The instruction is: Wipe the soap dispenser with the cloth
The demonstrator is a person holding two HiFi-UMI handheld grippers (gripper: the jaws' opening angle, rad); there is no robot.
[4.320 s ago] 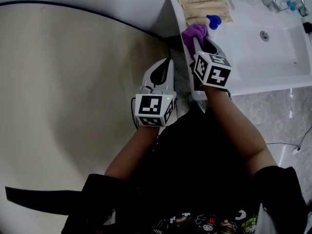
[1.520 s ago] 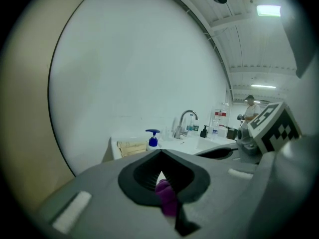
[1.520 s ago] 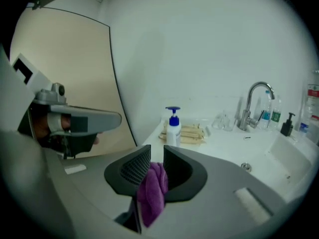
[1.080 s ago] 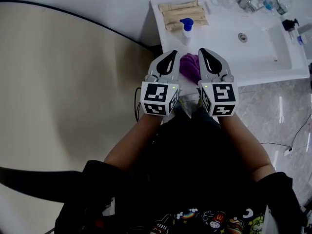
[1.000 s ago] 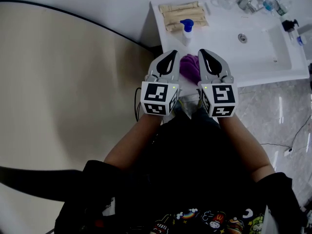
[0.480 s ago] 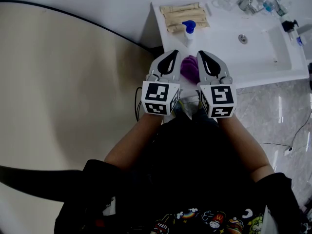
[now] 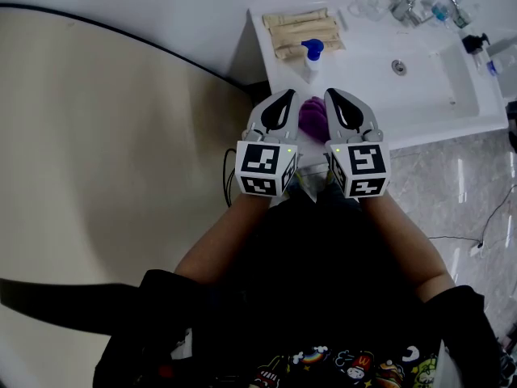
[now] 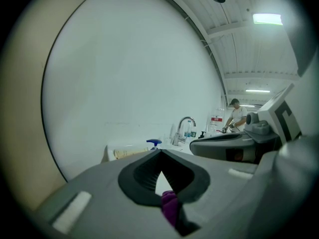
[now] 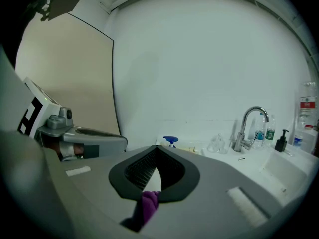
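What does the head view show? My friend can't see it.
A person, seen from above, holds the left gripper and the right gripper side by side, jaws shut, with a purple cloth between them at the front edge of a white sink counter. A blue-topped soap dispenser stands further back on it.

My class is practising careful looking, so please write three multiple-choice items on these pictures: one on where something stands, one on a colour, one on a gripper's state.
1. Where does the soap dispenser stand?
A in the basin
B on the counter beside the folded beige towels
C on the floor

2. What colour is the cloth?
A purple
B yellow
C green

3. How do the right gripper's jaws stand?
A wide apart
B clamped on the faucet
C closed together

Answers:
1 B, the head view shows it next to the towels.
2 A, it shows purple in every view.
3 C, the right gripper view shows the tips meeting.
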